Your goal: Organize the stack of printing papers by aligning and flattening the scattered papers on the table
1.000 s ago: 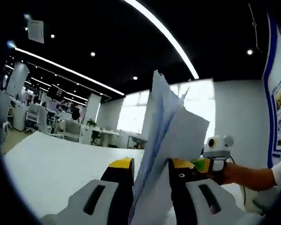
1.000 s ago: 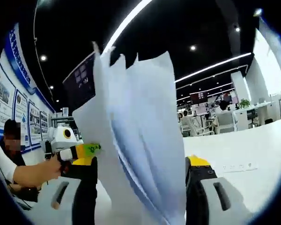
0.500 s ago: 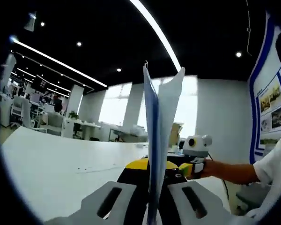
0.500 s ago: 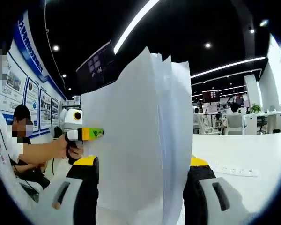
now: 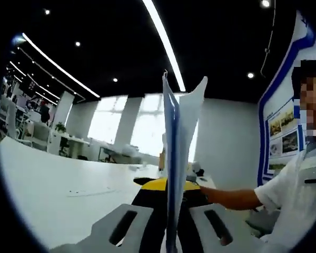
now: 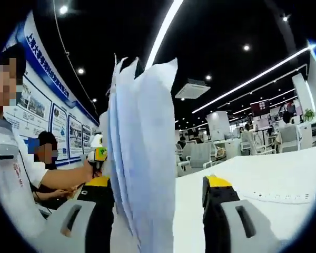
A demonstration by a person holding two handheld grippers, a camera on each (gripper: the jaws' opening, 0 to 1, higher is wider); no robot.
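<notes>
The stack of white printing papers (image 5: 175, 132) stands on edge, pinched between the yellow-tipped jaws of my left gripper (image 5: 171, 185), which is shut on it. In the right gripper view the same stack (image 6: 142, 158) rises between my right gripper's (image 6: 158, 185) jaws. It leans against the left jaw, with a gap to the right one, and its top edges fan out unevenly. That gripper is open. Past the sheets, the left gripper (image 6: 99, 154) shows in a hand. The stack's lower edge is hidden behind the jaws.
The white table (image 5: 52, 190) stretches left and also runs off to the right (image 6: 263, 179) with a thin cable on it. The person's arm (image 5: 237, 197) and white sleeve (image 6: 10, 174) sit close by. Office desks and chairs (image 6: 200, 155) stand behind.
My left jaws closed on the splayed sheets and they drew together edge-on. Both cameras swung, and in the right gripper view the stack turned from broad face to a narrower fan.
</notes>
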